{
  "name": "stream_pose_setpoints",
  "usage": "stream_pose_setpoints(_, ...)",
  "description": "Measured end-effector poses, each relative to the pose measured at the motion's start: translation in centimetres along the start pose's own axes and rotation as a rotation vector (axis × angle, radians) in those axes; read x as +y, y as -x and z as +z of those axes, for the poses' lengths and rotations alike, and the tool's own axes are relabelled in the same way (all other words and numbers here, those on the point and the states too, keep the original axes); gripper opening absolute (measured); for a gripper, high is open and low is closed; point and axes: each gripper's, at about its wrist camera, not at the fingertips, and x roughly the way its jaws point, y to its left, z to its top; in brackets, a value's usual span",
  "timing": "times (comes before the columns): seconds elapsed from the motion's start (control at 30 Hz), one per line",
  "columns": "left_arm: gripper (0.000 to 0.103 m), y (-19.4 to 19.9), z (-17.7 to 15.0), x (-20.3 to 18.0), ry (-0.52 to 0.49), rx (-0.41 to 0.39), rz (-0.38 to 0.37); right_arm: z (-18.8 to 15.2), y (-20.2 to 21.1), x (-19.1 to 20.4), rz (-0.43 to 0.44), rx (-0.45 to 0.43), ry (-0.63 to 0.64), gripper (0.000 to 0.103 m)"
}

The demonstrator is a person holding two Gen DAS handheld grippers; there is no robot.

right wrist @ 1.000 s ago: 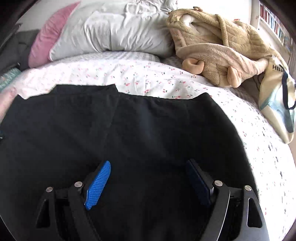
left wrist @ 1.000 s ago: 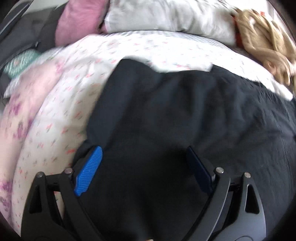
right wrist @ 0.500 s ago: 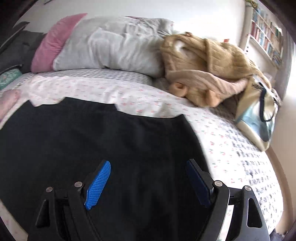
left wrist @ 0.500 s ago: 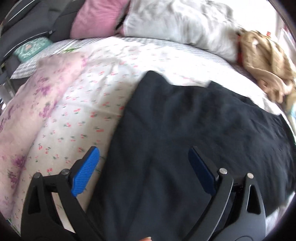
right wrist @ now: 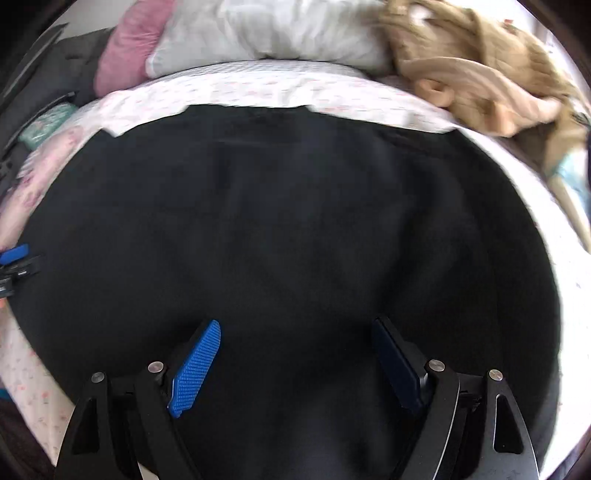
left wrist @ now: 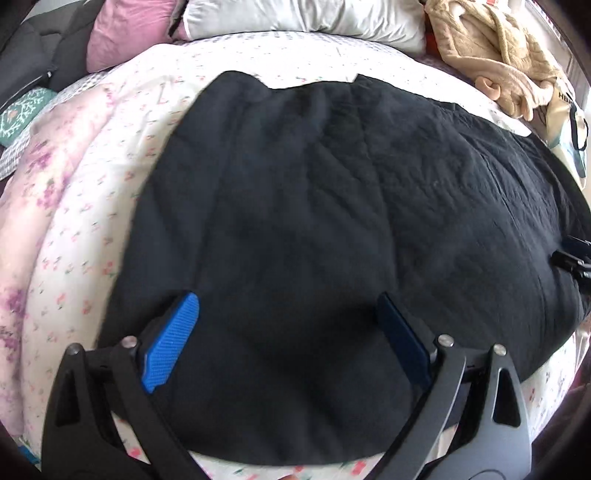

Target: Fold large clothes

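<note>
A large black garment [left wrist: 332, 203] lies spread flat on the flowered bed sheet [left wrist: 122, 155]; it fills the middle of both views [right wrist: 295, 221]. My left gripper [left wrist: 288, 310] hangs open above its near left part, blue pads wide apart with only cloth below them. My right gripper [right wrist: 295, 336] is open too, over the garment's near middle. The tip of the right gripper [left wrist: 572, 254] shows at the right edge of the left wrist view, and the left gripper's blue pad [right wrist: 14, 253] at the left edge of the right wrist view.
A grey-white pillow [left wrist: 303, 14] and a pink pillow [left wrist: 125, 33] lie at the bed's head. A tan fleece garment [right wrist: 480, 70] and a tote bag [left wrist: 569, 122] sit at the far right. A pink flowered blanket [left wrist: 33, 206] lies along the left.
Both views have shifted: the left gripper swung left toward the garment's edge and back over it; the right gripper moved right, then back toward the middle. Both stayed open.
</note>
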Motion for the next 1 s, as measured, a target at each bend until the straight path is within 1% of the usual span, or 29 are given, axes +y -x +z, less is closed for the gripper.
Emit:
stream_pose_setpoints(0.07, 0.097, 0.6, -0.3, 1.3, 0.025, 0.008, 0.06, -0.2, 0.6, -1.4, -0.051, -0.013, -0.014, 0.085)
stream_pose_setpoints(0.1, 0.097, 1.0, -0.3, 1.9, 0.041, 0.011, 0.064, -0.2, 1.2, -2.0, -0.075, -0.027, -0.023, 0.085)
stream_pose_setpoints(0.17, 0.097, 1.6, -0.4, 2.9, 0.095, 0.01, 0.049, -0.2, 2.7, -2.8, -0.082, -0.064, -0.048, 0.085)
stream_pose_setpoints(0.23, 0.097, 2.2, -0.4, 4.4, 0.173, 0.014, 0.032, 0.4, 4.1, -3.9, -0.067, -0.107, -0.077, 0.085)
stream_pose_setpoints(0.3, 0.097, 2.6, -0.4, 5.6, 0.259, 0.028, -0.011, 0.8, 5.6, -4.3, -0.037, -0.152, -0.103, 0.085)
stream_pose_setpoints(0.33, 0.097, 2.9, -0.4, 6.3, 0.313, 0.034, -0.039, 0.7, 6.2, -4.3, -0.022, -0.165, -0.112, 0.085)
stream_pose_setpoints(0.4, 0.097, 3.2, -0.7, 7.2, 0.386, 0.039, -0.078, 0.7, 7.0, -3.9, 0.01, -0.178, -0.129, 0.085)
stream_pose_setpoints(0.5, 0.097, 3.0, -1.7, 7.6, 0.457, 0.061, -0.106, 0.8, 6.9, -3.2, 0.055, -0.17, -0.144, 0.085)
stream_pose_setpoints(0.53, 0.097, 2.9, -2.1, 7.7, 0.478, 0.068, -0.11, 0.8, 6.5, -2.8, 0.073, -0.155, -0.146, 0.085)
stream_pose_setpoints(0.6, 0.097, 2.7, -2.8, 7.6, 0.495, 0.077, -0.095, 0.8, 6.0, -2.3, 0.086, -0.133, -0.148, 0.085)
stream_pose_setpoints(0.63, 0.097, 2.7, -2.8, 7.5, 0.496, 0.075, -0.079, 0.8, 5.7, -1.9, 0.09, -0.123, -0.147, 0.085)
stream_pose_setpoints(0.67, 0.097, 2.9, -2.9, 7.4, 0.501, 0.069, -0.047, 0.8, 5.4, -1.4, 0.097, -0.11, -0.144, 0.085)
stream_pose_setpoints(0.7, 0.097, 3.1, -3.1, 7.4, 0.512, 0.067, 0.003, 0.8, 5.3, -1.2, 0.105, -0.103, -0.141, 0.085)
stream_pose_setpoints(0.77, 0.097, 3.5, -3.4, 7.6, 0.539, 0.061, 0.057, 1.2, 5.0, -0.8, 0.123, -0.101, -0.135, 0.085)
stream_pose_setpoints(0.83, 0.097, 3.3, -3.6, 7.7, 0.56, 0.072, 0.035, 1.3, 5.0, -0.5, 0.123, -0.108, -0.127, 0.085)
stream_pose_setpoints(0.93, 0.097, 2.1, -4.2, 7.8, 0.589, 0.133, -0.008, 1.5, 4.0, -0.2, 0.111, -0.09, -0.119, 0.085)
stream_pose_setpoints(1.0, 0.097, 0.8, -5.0, 8.0, 0.627, 0.194, -0.052, 1.6, 3.3, 0.0, 0.112, -0.072, -0.121, 0.085)
